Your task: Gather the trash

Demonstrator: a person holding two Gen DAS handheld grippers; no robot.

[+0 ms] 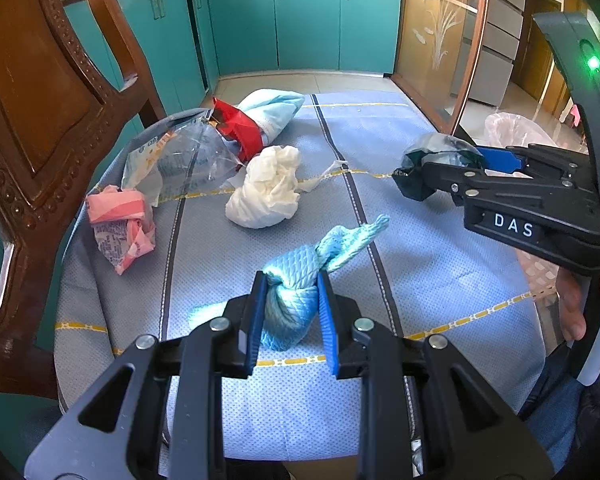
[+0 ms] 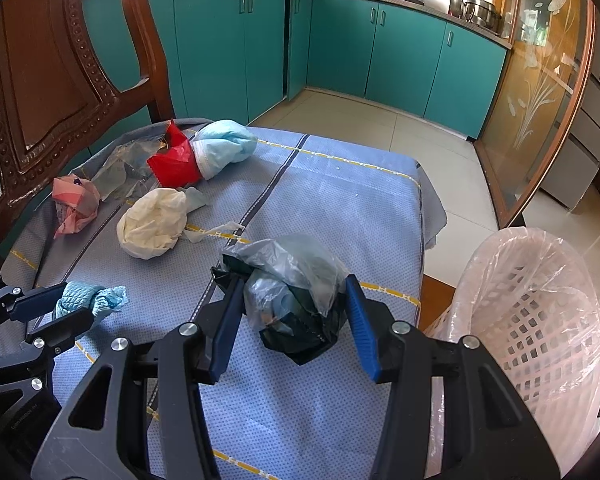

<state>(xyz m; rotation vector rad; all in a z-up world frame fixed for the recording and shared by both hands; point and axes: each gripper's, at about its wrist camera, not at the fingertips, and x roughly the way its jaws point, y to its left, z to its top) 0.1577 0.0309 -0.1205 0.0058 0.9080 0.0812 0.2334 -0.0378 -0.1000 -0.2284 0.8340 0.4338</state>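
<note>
My right tongs (image 2: 294, 312) squeeze a crumpled dark and clear plastic bag (image 2: 296, 300) just above the blue cloth counter (image 2: 340, 208), near the pink mesh bin (image 2: 540, 312). My left tongs (image 1: 293, 312) pinch a knotted light blue cloth wad (image 1: 296, 300). The slippery bag could slide out and miss the bin.

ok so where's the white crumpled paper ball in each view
Left wrist view: the white crumpled paper ball sits center, slightly above middle, on the blue cloth beyond the left gripper.
Right wrist view: it lies left of center, beyond the left gripper.
Shared landmark: the red wrapper, just behind the ball in both views.
</note>
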